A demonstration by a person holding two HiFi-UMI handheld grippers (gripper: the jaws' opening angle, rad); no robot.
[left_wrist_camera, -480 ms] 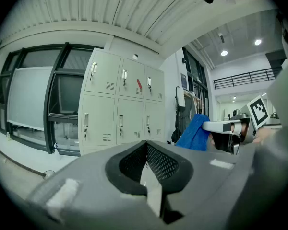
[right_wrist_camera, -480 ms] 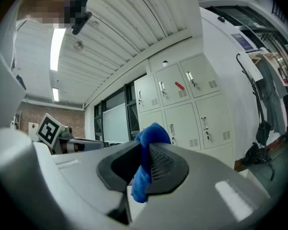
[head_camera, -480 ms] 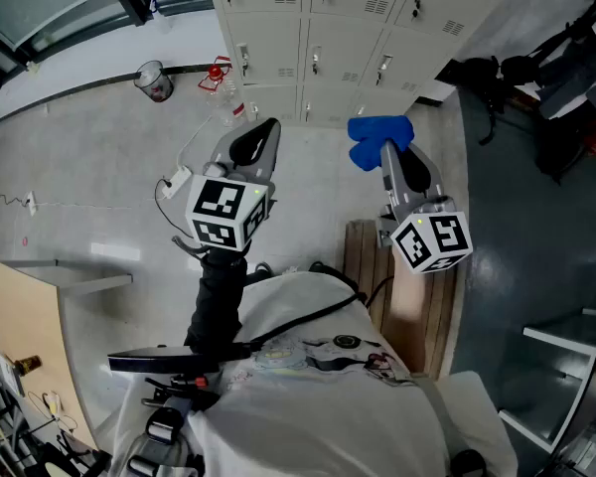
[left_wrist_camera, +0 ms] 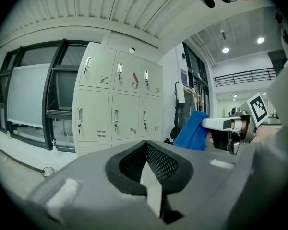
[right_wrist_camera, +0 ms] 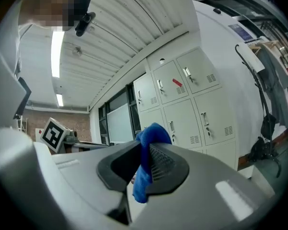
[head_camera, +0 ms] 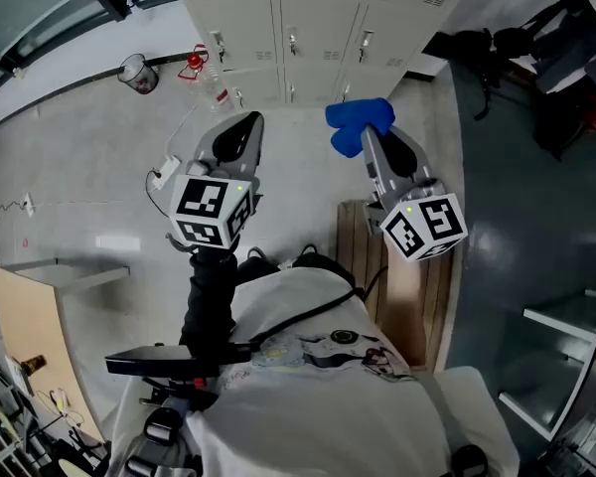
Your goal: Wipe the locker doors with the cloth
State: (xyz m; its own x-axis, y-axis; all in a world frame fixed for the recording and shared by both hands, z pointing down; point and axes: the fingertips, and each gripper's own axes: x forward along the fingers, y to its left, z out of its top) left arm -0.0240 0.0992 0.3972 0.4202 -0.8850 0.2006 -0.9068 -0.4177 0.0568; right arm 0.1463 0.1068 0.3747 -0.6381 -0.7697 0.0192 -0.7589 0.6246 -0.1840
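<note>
The beige locker bank (head_camera: pixel 308 28) stands ahead, with two rows of doors showing in the left gripper view (left_wrist_camera: pixel 117 104) and again in the right gripper view (right_wrist_camera: pixel 187 104). My right gripper (head_camera: pixel 363 135) is shut on a blue cloth (head_camera: pixel 356 124), which bunches over its tips and hangs between the pads (right_wrist_camera: pixel 145 166). It is held a short way in front of the lockers, not touching them. My left gripper (head_camera: pixel 240 125) is raised beside it, its jaws shut with nothing in them (left_wrist_camera: pixel 146 148). From the left gripper I see the cloth (left_wrist_camera: pixel 192 131) to the right.
On the floor near the lockers' left end lie a small wire basket (head_camera: pixel 134 71), a red object (head_camera: pixel 192 65) and a white plug with cable (head_camera: pixel 164 177). A wooden slatted bench (head_camera: pixel 402 286) is under my right arm. Dark bags (head_camera: pixel 482 48) sit right of the lockers.
Both grippers have shifted slightly up and left in the head view, and the lockers have slid toward the top edge. The cloth stays clamped in the right gripper.
</note>
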